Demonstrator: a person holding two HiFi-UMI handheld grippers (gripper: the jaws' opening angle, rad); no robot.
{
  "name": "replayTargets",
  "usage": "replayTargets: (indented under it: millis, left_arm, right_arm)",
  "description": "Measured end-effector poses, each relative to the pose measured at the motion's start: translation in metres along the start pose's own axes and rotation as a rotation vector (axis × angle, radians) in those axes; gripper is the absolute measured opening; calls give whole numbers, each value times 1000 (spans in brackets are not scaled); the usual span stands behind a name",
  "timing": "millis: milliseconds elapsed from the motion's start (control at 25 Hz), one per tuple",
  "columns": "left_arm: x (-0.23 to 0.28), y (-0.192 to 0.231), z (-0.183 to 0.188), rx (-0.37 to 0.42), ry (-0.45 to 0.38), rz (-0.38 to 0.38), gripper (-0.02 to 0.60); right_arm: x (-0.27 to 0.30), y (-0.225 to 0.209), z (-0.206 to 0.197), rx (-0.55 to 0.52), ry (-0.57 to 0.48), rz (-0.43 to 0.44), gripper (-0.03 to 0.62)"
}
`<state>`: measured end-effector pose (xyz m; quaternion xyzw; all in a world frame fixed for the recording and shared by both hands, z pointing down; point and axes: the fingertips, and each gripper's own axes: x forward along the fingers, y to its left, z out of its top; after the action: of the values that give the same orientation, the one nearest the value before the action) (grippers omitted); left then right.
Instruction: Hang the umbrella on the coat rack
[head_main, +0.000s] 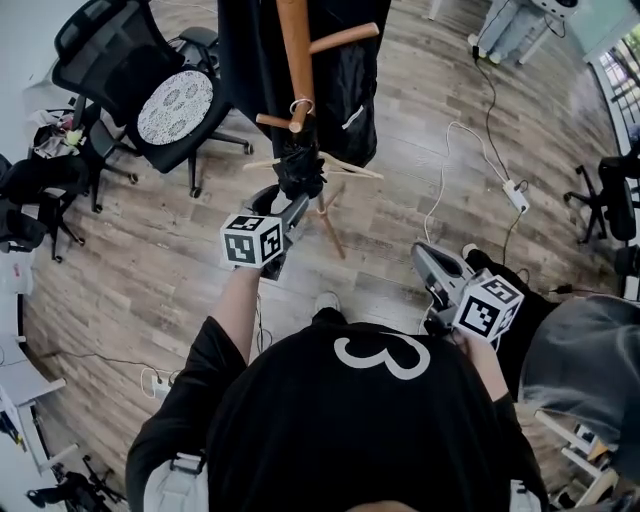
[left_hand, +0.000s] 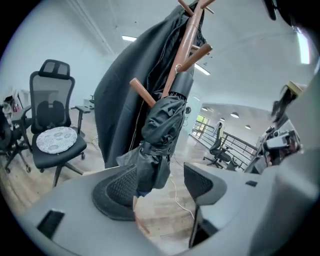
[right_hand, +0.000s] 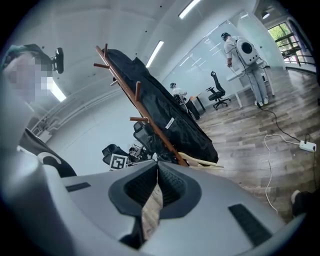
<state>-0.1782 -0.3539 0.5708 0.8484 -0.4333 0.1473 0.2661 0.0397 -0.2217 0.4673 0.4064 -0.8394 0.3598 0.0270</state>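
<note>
A black folded umbrella (head_main: 299, 160) hangs by its loop from a low peg of the wooden coat rack (head_main: 296, 50), next to a black coat (head_main: 345, 70). My left gripper (head_main: 288, 202) is open just below it. In the left gripper view the umbrella (left_hand: 161, 135) dangles in front of the open jaws, and its lower end is close to the left pad (left_hand: 120, 187); I cannot tell if they touch. My right gripper (head_main: 428, 262) is held low at the right, away from the rack. Its jaws (right_hand: 157, 172) are shut with nothing between them.
A black office chair with a patterned cushion (head_main: 175, 105) stands left of the rack. A wooden hanger (head_main: 345, 167) sticks out near the umbrella. A power strip (head_main: 516, 196) and its cable lie on the wood floor at the right, with more chairs (head_main: 615, 200) beyond.
</note>
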Motion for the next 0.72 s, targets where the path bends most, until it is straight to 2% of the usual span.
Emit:
replayTargets:
  millis: [240,520,720]
  left_arm:
    - [-47,-26,-16,-110,-58,-11,282]
    - [-113,-107,-6,-81,-124,-85,281]
    - [-164,-184,-6,-36,-167,-179,254]
  right_arm:
    - [-20,15,-15,-26,16,31,26]
    - [-57,39,-30,-68,-11,86,26]
    - [-89,59,-33,-115,-45,124,26]
